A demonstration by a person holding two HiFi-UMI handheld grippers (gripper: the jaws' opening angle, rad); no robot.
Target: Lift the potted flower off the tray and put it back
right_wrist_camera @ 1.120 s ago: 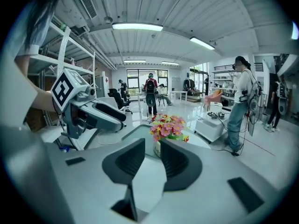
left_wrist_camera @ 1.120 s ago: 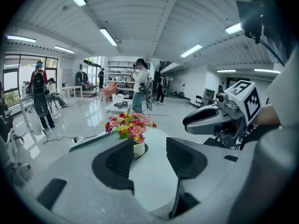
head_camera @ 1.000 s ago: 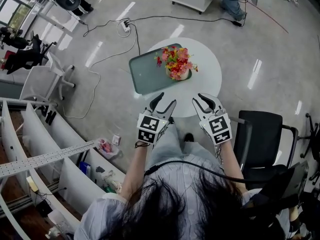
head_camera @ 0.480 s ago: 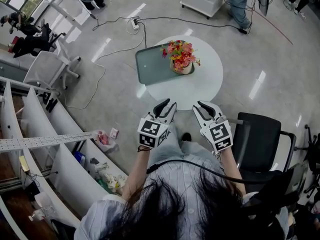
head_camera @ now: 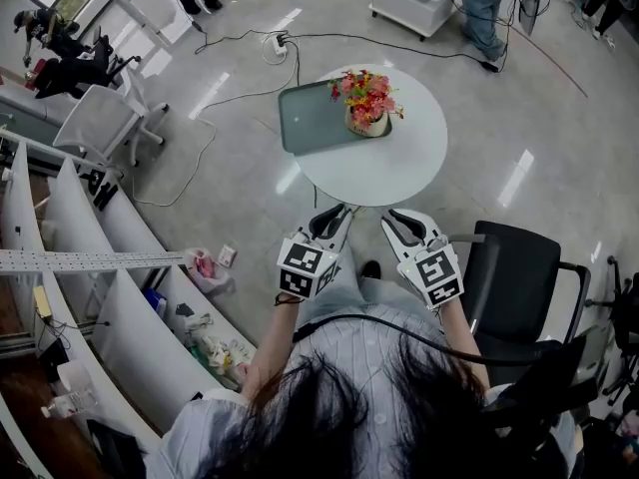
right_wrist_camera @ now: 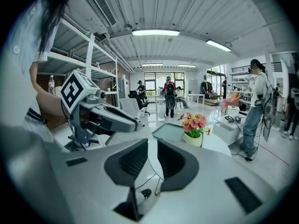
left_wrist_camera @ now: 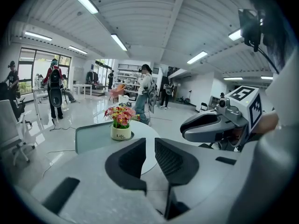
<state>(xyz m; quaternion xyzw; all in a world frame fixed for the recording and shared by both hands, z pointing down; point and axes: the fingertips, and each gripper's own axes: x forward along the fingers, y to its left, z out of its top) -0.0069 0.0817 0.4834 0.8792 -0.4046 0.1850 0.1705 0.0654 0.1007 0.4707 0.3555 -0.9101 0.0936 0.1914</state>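
The potted flower (head_camera: 367, 102), pink and yellow blooms in a small white pot, stands at the right edge of the grey-green tray (head_camera: 312, 120) on the round white table (head_camera: 384, 168). It also shows in the left gripper view, where the pot (left_wrist_camera: 120, 131) stands well beyond the jaws, and in the right gripper view (right_wrist_camera: 193, 133). My left gripper (head_camera: 336, 212) and right gripper (head_camera: 392, 216) hover side by side short of the table's near edge, apart from the pot. Both pairs of jaws have just been closing and now stand shut with nothing between them.
A black chair (head_camera: 521, 277) stands at my right and a white chair (head_camera: 102, 124) at the left. Curved white shelving (head_camera: 95, 267) runs along the left. A cable and power strip (head_camera: 272, 41) lie on the floor beyond the table, near a standing person (head_camera: 486, 8).
Both grippers have drawn back from the table's near edge toward me. The left jaws went from wide open to shut; the right narrowed further. The pot stays on the tray.
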